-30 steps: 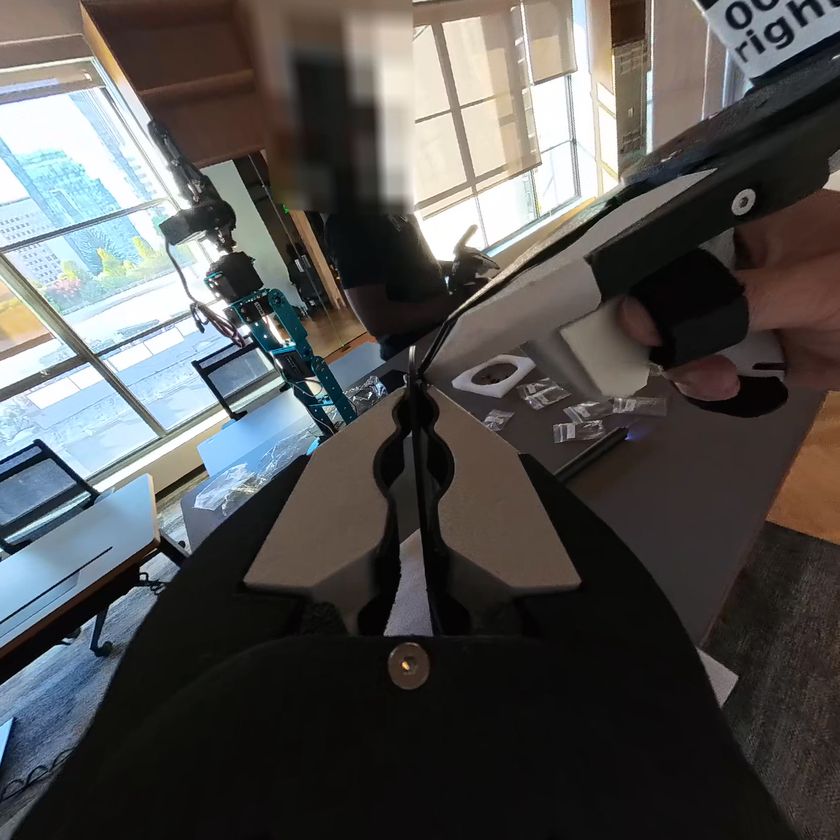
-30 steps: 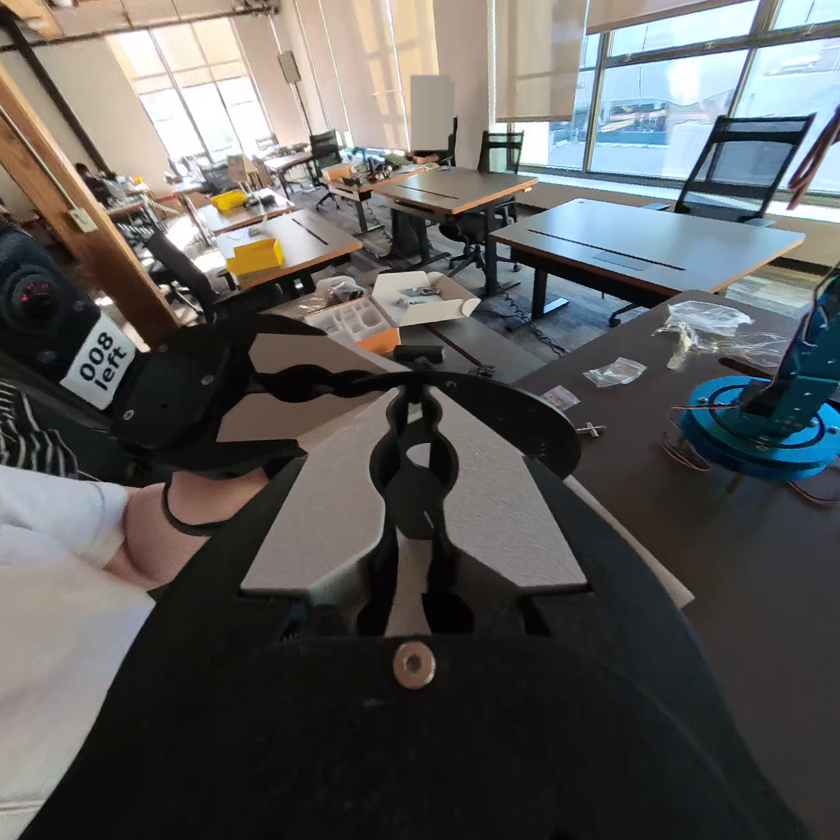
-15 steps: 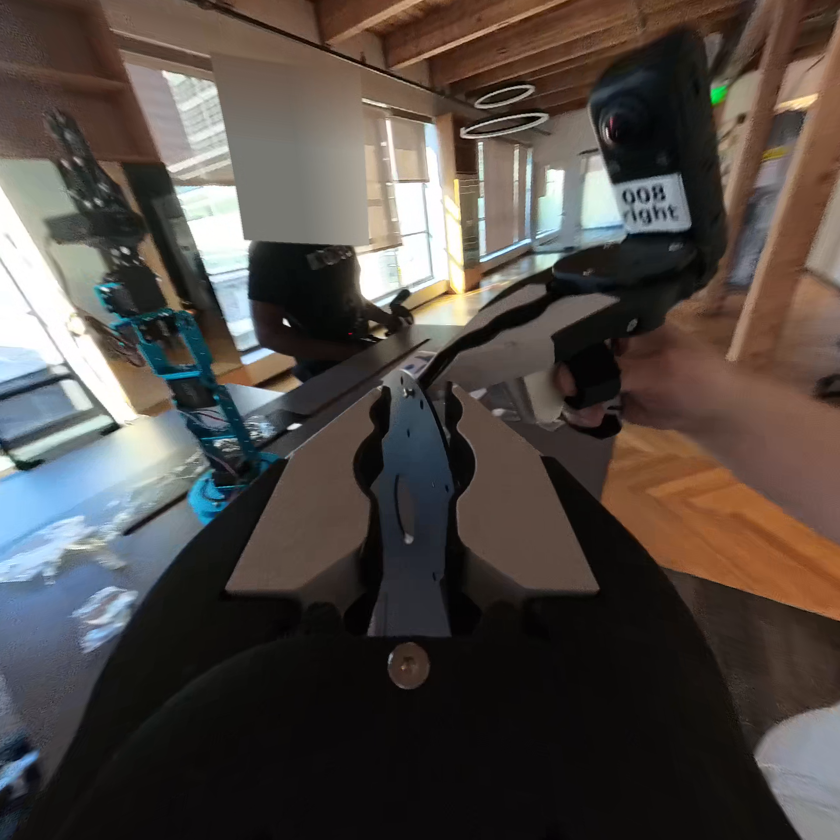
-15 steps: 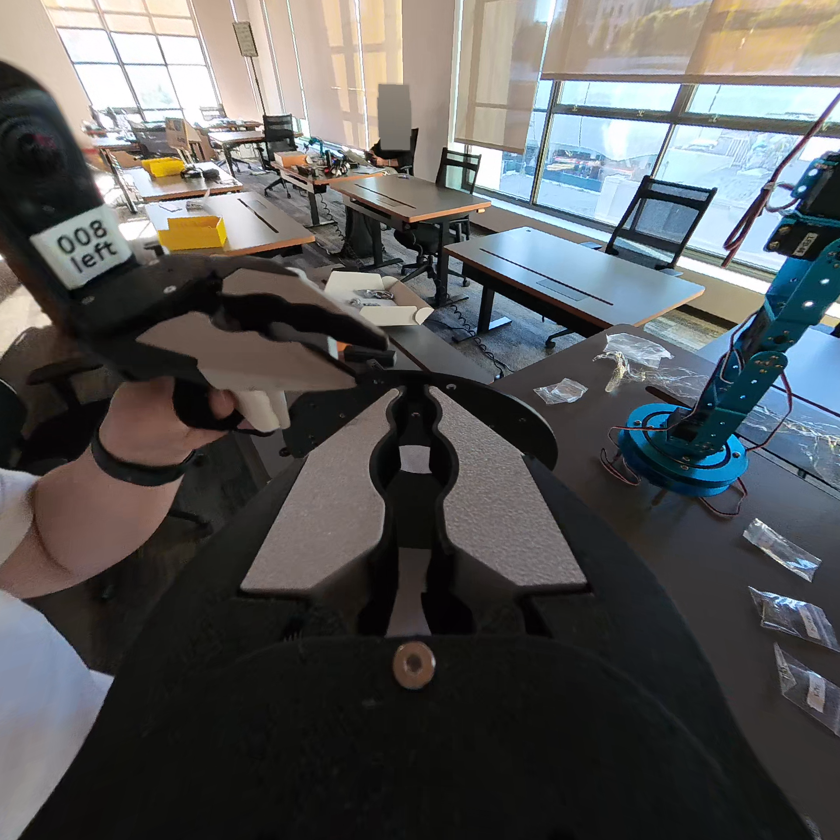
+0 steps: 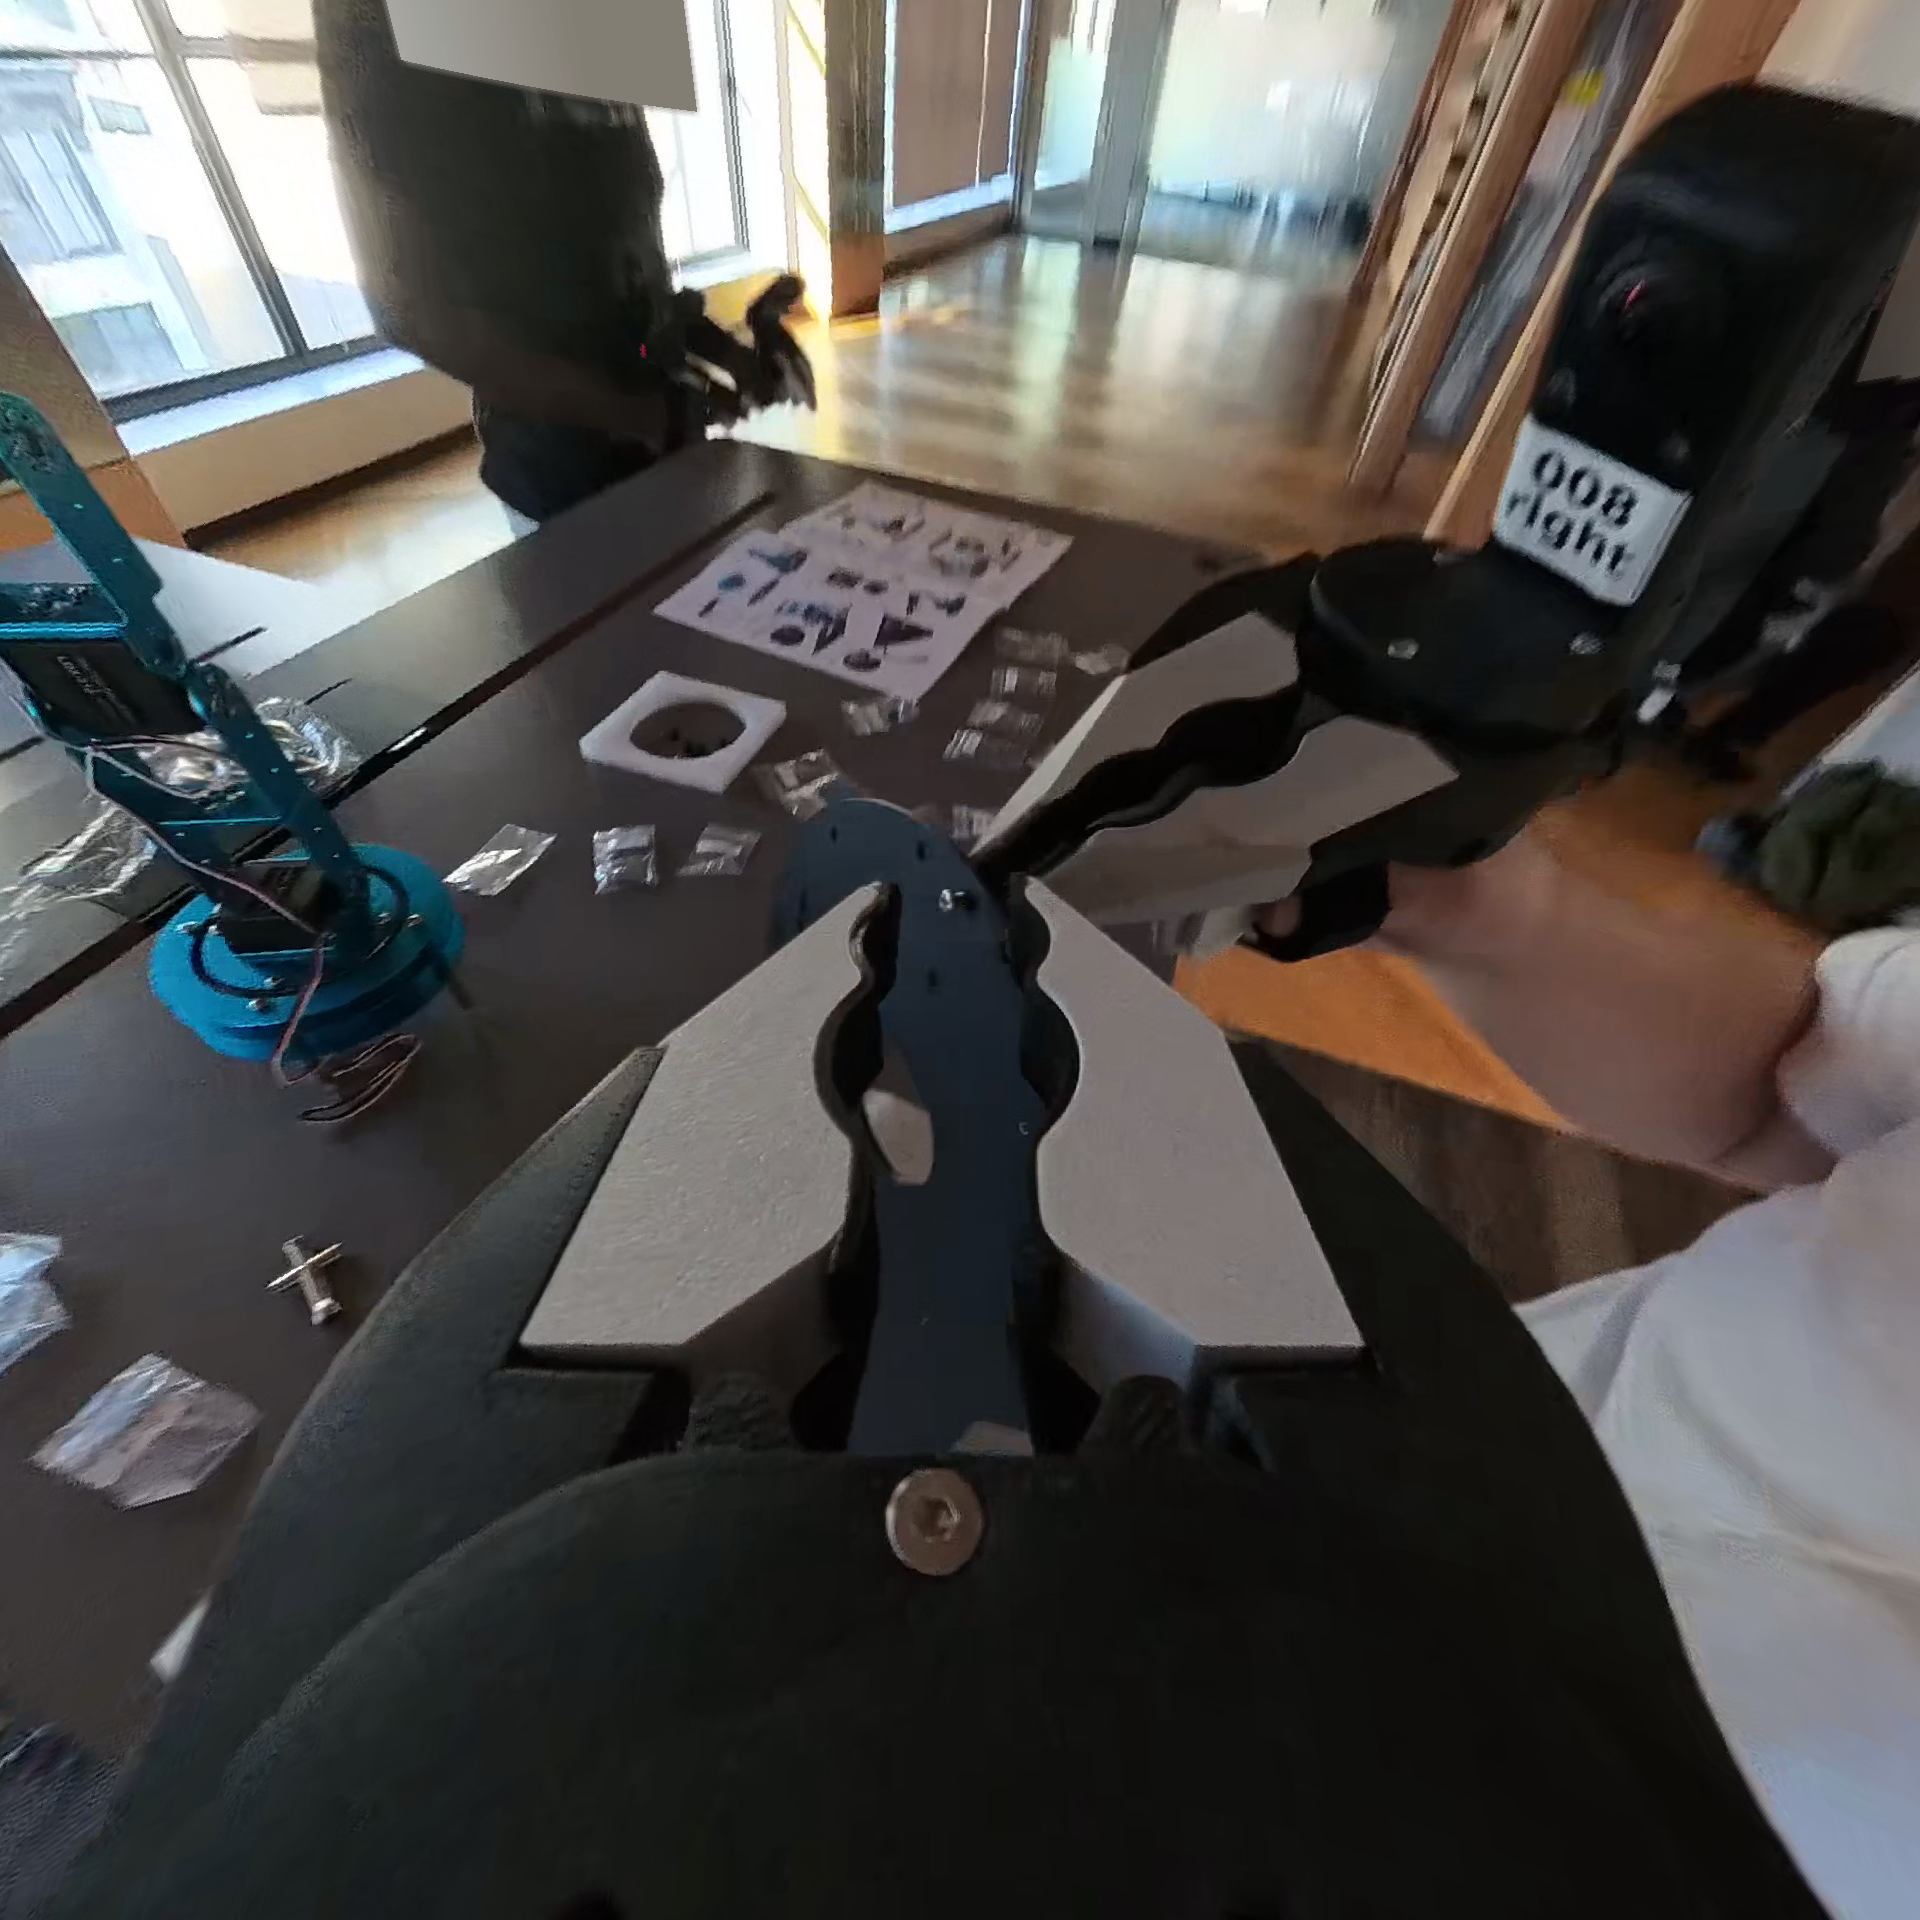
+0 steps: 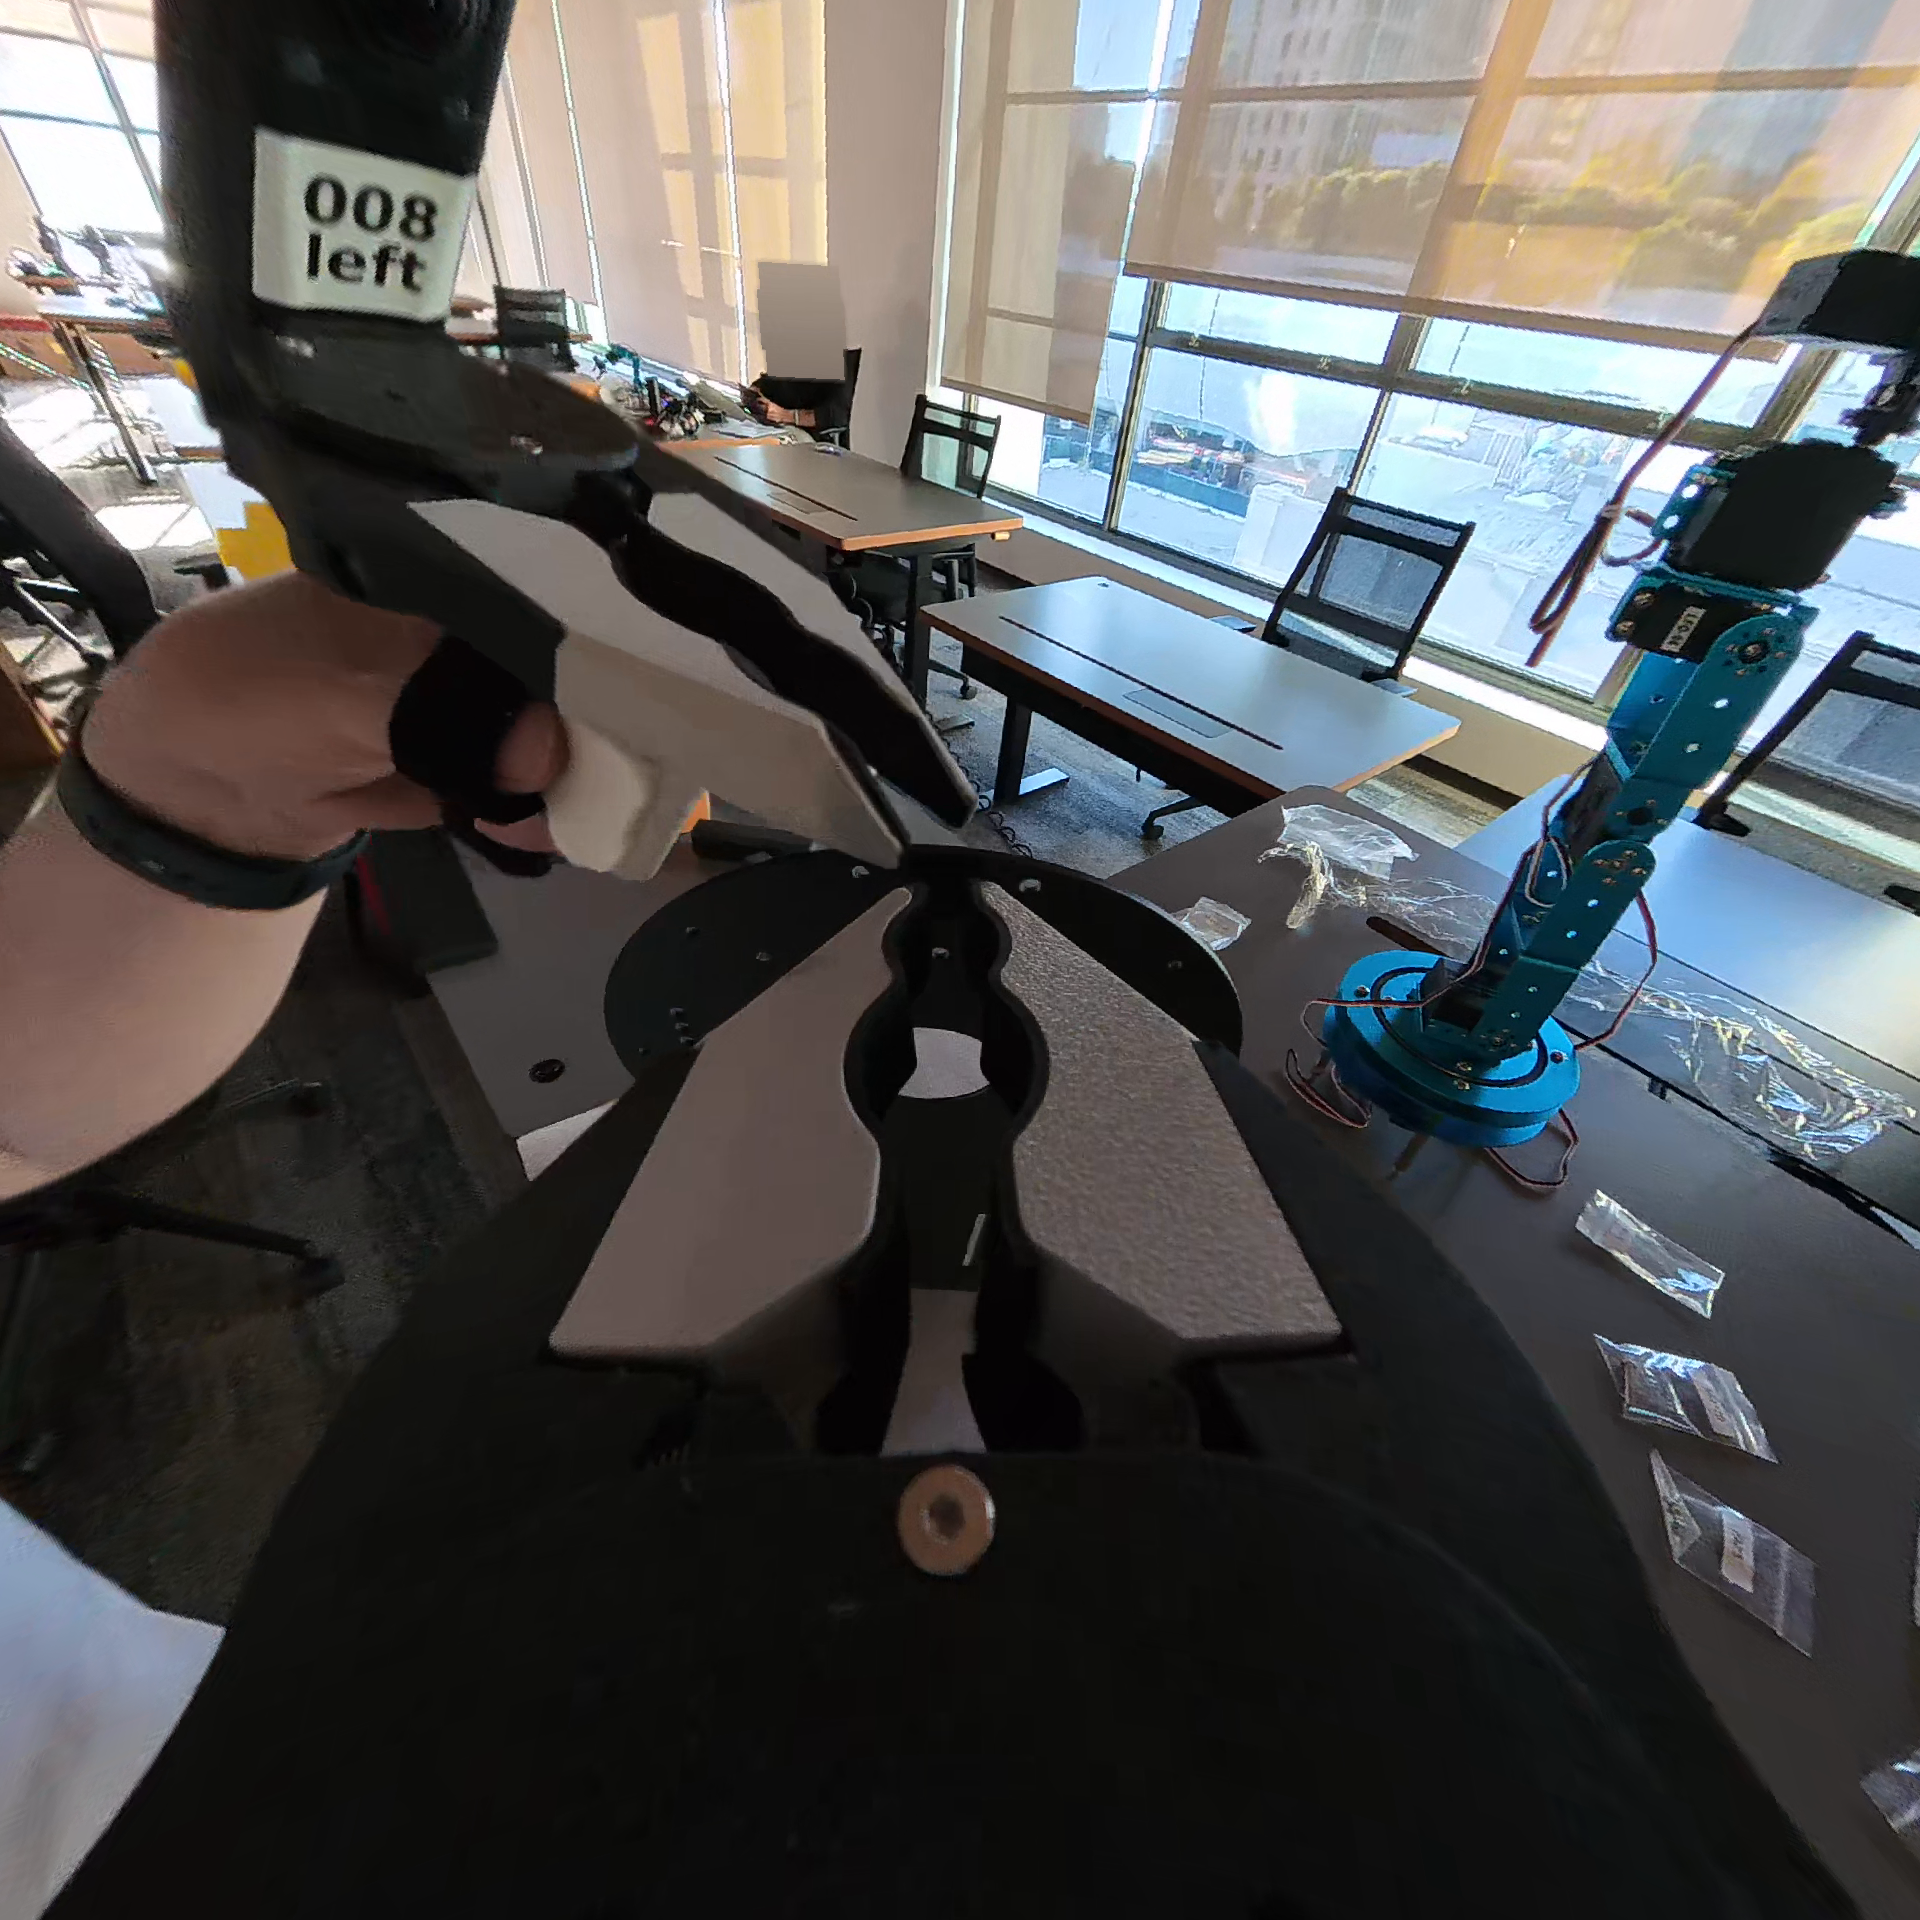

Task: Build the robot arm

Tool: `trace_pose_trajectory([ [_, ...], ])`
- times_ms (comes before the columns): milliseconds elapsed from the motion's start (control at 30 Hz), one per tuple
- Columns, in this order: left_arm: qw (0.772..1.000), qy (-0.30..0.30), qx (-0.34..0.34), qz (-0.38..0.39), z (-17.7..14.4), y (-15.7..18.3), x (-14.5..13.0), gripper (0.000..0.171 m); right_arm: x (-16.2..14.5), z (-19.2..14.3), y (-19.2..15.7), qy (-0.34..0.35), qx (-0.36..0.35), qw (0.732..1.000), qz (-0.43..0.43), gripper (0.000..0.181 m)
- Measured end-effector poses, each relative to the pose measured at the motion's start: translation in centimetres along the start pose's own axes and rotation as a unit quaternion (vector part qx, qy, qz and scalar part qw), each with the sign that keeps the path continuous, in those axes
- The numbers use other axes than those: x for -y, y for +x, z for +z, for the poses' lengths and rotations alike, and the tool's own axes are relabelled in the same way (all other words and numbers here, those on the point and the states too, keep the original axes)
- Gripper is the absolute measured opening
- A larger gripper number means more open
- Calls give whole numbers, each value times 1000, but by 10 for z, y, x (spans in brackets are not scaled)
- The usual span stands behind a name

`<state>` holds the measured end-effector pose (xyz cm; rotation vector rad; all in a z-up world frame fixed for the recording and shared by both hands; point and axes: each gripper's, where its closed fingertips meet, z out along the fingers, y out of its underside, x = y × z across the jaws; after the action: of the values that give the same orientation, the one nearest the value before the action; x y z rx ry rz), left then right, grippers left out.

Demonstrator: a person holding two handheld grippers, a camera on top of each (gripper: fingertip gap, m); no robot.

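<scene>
A black round metal plate point(image 6: 727, 966) with small holes is held above the edge of the dark table point(image 5: 582, 997). My left gripper point(image 5: 940, 894) is shut on the plate point(image 5: 956, 1101), which runs back between its fingers. In the right wrist view the left gripper point(image 6: 914, 847) comes in from the upper left onto the plate's far rim. My right gripper point(image 6: 940, 894) is shut and lies over the plate. Its tips meet the left gripper's tips at the far rim. In the left wrist view the right gripper point(image 5: 982, 862) comes in from the right. Whether it pinches anything is hidden.
A blue robot arm point(image 5: 301, 935) stands on the table, also in the right wrist view point(image 6: 1455, 1060). Several small plastic bags point(image 5: 623, 854), a white foam square point(image 5: 623, 732), a printed sheet point(image 5: 862, 592) and a metal fitting point(image 5: 307, 1262) lie around. A person point(image 5: 520, 260) stands behind the table. Less than 4 cm separates the two grippers' tips. Left tips and right tips are each some 35 cm from the metal fitting point(image 5: 307, 1262).
Both hands have swung round together with the plate. The left view has tipped down onto the table. The plate, edge-on a second ago, now shows its face.
</scene>
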<state>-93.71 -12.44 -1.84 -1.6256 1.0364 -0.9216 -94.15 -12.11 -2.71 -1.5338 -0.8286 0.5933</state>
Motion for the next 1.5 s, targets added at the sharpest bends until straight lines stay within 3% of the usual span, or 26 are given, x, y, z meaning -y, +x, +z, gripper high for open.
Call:
trace_pose_trajectory([
  [200, 996, -77, -53, -6, 6, 1, -3, 11, 0, 2, 2, -6, -40, 999, -31, 4],
  [533, 986, -156, -57, -1, 4, 0, -5, 8, 1, 4, 2, 39, -91, 995, -9, 5],
  [767, 987, -151, -49, -10, 3, -1, -5, 8, -4, 1, -6, 45, -47, 994, 90, 14],
  [967, 987, -146, -57, -19, 4, 1, -6, 8, 5, -6, -3, 68, 27, 972, 223, 17],
  [1167, 988, -131, -68, -37, 2, 2, -6, 8, 7, -2, -3, 51, 8, 987, 152, 1],
  [1300, 989, -114, -72, -51, 0, 0, -5, 8, 4, 1, -3, 21, -13, 994, 109, 9],
  [1367, 990, -109, -74, -55, 0, -1, -5, 8, 4, 2, -1, 15, -29, 995, 91, 4],
  [1500, 991, -97, -74, -57, -2, -3, -4, 8, 4, 5, 0, 12, -29, 995, 100, 6],
])
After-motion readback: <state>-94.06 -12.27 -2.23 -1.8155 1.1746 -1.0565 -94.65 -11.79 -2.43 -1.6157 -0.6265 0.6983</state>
